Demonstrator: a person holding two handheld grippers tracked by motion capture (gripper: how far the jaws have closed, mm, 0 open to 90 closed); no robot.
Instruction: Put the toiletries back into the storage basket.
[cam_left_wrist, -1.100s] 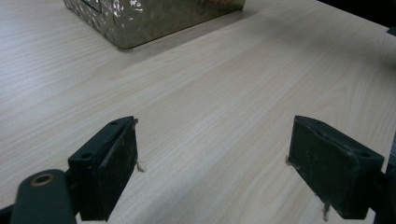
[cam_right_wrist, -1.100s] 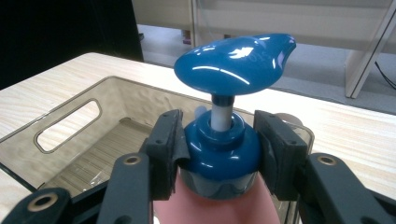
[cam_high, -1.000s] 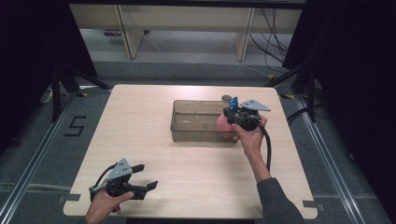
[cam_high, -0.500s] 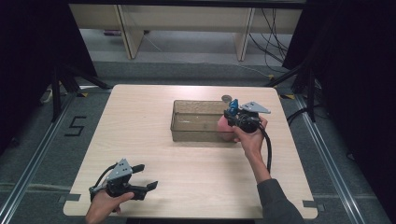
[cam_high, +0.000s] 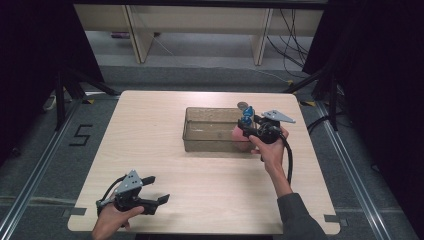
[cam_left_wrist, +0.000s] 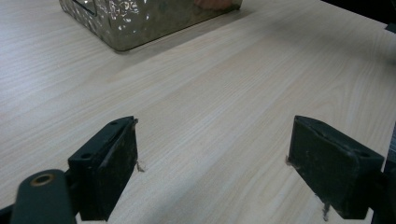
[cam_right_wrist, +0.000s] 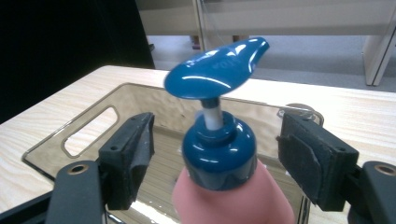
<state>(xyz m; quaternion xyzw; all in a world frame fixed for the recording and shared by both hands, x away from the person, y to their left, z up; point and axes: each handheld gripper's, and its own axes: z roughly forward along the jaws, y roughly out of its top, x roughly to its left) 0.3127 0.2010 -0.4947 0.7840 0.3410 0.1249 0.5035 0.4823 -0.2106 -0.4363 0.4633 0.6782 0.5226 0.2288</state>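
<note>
- Standing upright in the clear bin (cam_high: 210, 131), at its right end, was a pink pump bottle (cam_right_wrist: 233, 186).
- The right gripper (cam_right_wrist: 219, 154) had just opened; its jaws stood beside the blue cap, not pressing.
- The left gripper (cam_left_wrist: 212, 168) sat wide open, holding nothing.

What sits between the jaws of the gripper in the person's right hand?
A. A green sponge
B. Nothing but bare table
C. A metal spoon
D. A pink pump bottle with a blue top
D: the right gripper view looks along the right gripper at a pink pump bottle with a blue cap and pump head, standing between the jaws with gaps at both sides, at the clear bin.
</note>
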